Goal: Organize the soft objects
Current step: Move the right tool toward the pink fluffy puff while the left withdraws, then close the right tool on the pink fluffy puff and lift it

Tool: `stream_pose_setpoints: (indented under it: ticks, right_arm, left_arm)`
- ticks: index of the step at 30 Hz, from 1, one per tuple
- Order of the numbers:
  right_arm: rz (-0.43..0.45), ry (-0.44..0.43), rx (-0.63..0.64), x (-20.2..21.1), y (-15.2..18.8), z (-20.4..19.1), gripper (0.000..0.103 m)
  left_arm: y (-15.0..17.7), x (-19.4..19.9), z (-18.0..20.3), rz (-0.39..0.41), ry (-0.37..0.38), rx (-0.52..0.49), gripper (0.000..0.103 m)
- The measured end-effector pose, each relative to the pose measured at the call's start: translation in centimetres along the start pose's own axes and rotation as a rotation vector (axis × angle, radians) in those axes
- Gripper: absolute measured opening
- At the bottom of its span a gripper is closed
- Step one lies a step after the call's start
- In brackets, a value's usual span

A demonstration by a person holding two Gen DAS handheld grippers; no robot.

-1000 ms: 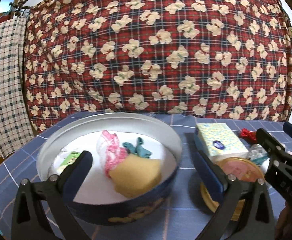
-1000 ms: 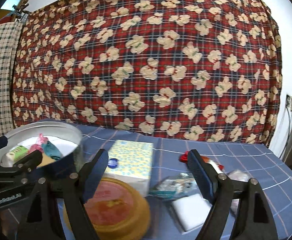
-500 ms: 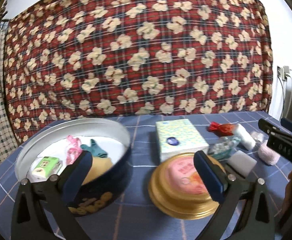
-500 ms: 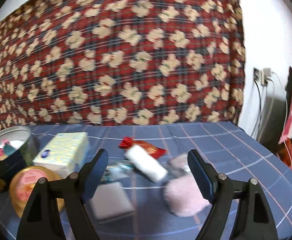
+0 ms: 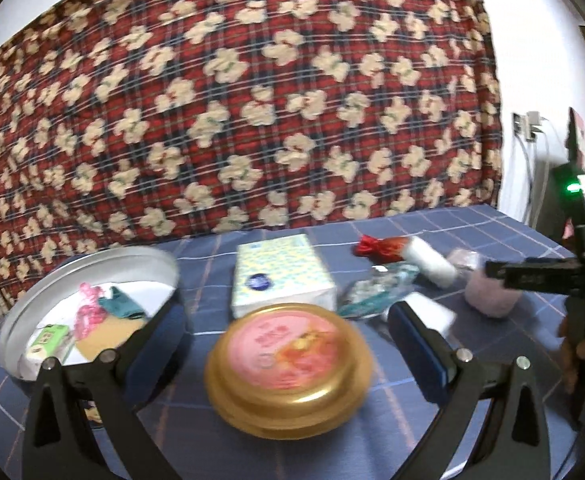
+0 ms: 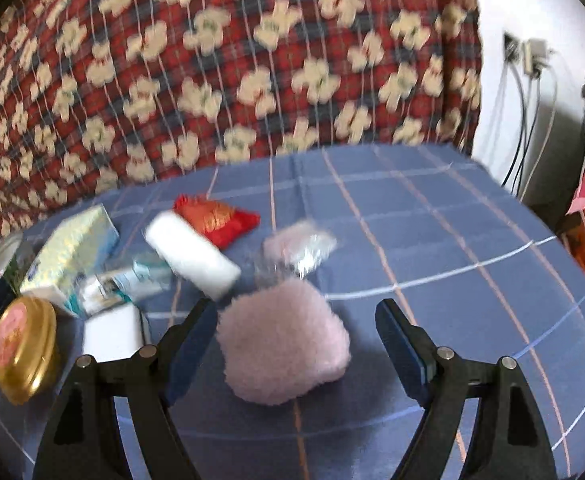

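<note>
Both tools have swung right since a second ago: the right tool, jaws spread wide and empty, now frames the pink fluffy pad lying on the counter, probably the next pickup. The left tool, also agape, has left the round tin and hovers over the gold lid.
</note>
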State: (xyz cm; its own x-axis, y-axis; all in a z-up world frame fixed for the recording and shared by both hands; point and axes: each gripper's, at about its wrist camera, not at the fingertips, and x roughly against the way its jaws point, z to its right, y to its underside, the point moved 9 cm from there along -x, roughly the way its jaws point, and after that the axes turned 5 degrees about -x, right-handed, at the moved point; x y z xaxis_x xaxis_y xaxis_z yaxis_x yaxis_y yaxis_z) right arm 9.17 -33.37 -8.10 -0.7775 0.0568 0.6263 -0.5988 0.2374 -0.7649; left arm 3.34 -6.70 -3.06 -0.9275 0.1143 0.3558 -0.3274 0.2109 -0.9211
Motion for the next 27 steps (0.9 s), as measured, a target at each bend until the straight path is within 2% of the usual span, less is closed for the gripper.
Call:
stream_pose_setpoints:
  ticks: [4,8,10,11,13,14,17,20,24,27]
  right_arm:
    - [-0.080,-0.036,0.031,-1.4,1.0,-0.7,0.083]
    - [-0.144,-0.052,0.053,-2.5,1.8,-1.3,0.083]
    - [-0.154,-0.062,0.041,-2.5,1.9,-1.2,0.074]
    - [-0.155,-0.068,0.028,-2.5,1.9,-1.0,0.063]
    - [-0.148,-0.088,0.001,-2.3,1.7,-0.6,0.054]
    - [-0.144,-0.103,-0.006,-2.2,1.6,-0.5,0.045]
    - [-0.110,-0.128,-0.036,-1.5,1.3,-0.1,0.037]
    - [-0.026,-0.188,-0.104,0.1,0.4,0.8,0.037]
    - [0.087,-0.276,-0.209,2.1,-0.6,2.3,0.037]
    - [0.128,-0.281,-0.289,2.7,-0.8,3.8,0.037]
  left_arm:
    - [-0.4,0.6,1.8,0.023,0.057,0.031,0.103]
    - [-0.6,0.4,3.6,0.009,0.066,-0.016,0.103]
    - [-0.6,0.3,4.6,0.001,0.079,-0.032,0.103]
    - [-0.6,0.2,4.8,-0.002,0.084,-0.036,0.103]
    - [-0.6,0.1,5.5,-0.009,0.091,-0.043,0.103]
    - [-0.7,0.1,5.9,-0.011,0.099,-0.047,0.103]
    - [-1.0,-0.2,7.3,-0.013,0.118,-0.062,0.103]
    - [-1.1,-0.9,8.6,-0.028,0.125,-0.072,0.103]
    - [-1.1,-3.1,10.2,-0.104,0.100,-0.030,0.102]
    - [-0.8,-5.0,11.1,-0.170,0.077,-0.003,0.102]
